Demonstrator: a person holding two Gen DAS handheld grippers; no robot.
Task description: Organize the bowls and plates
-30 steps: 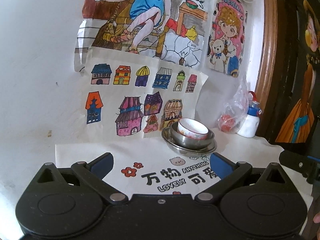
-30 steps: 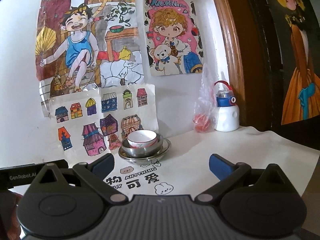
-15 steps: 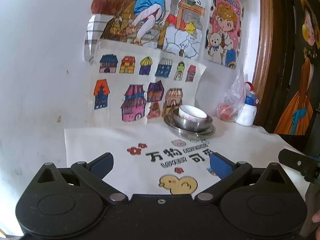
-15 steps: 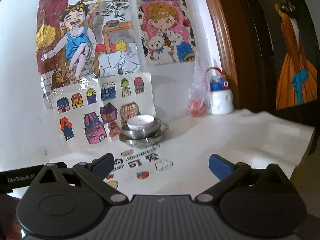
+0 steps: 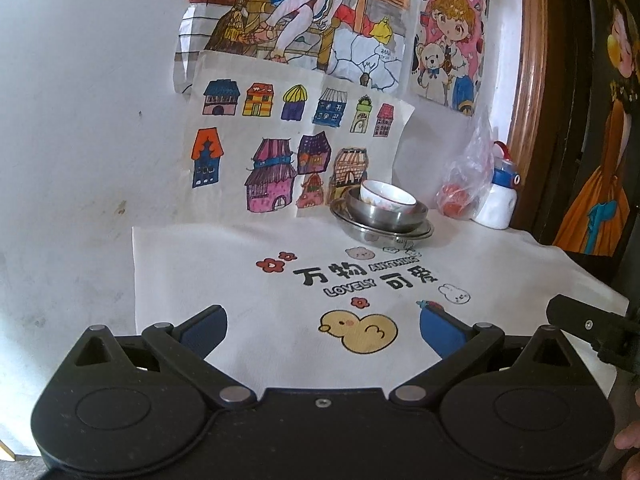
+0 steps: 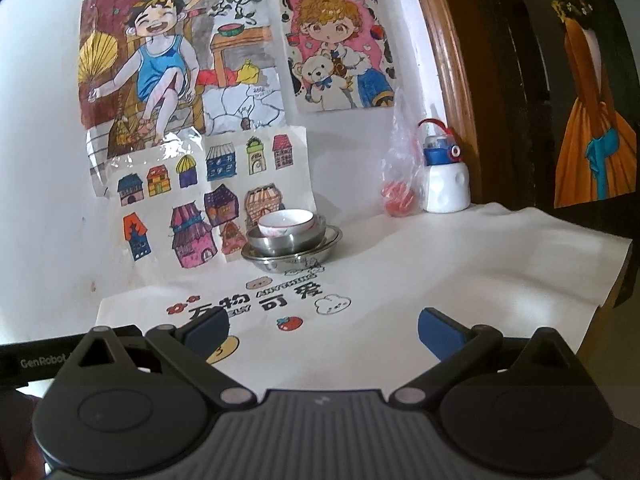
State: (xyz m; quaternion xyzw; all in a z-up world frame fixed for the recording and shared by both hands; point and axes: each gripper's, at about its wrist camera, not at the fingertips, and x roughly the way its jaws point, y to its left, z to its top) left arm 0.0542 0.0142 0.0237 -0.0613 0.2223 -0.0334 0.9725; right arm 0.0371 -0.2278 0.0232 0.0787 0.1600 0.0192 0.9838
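Nearest the cameras, the left gripper (image 5: 322,322) hangs over the bench with its blue-padded fingers spread wide and nothing between them. The right gripper (image 6: 323,326) is likewise released and empty, low over the near edge of the white printed cloth (image 6: 440,276) that covers the bench. Just beyond the left gripper the cloth carries a yellow duck print (image 5: 359,332), then black lettering and small red flowers.

Further back, near the wall, the dishes stand nested on the cloth, well apart from both grippers: a shallow stainless-steel plate (image 5: 416,236) at the bottom, a stainless-steel bowl (image 5: 372,214) seated in it, and a small white ceramic bowl with a reddish rim (image 5: 386,196) tilted inside the steel bowl. To the right of the stack sit a clear plastic bag holding something red (image 5: 460,198) and, beside it, a white bottle with a blue cap (image 5: 498,204). Behind them, coloured drawings of houses (image 5: 288,152) hang on the white wall.
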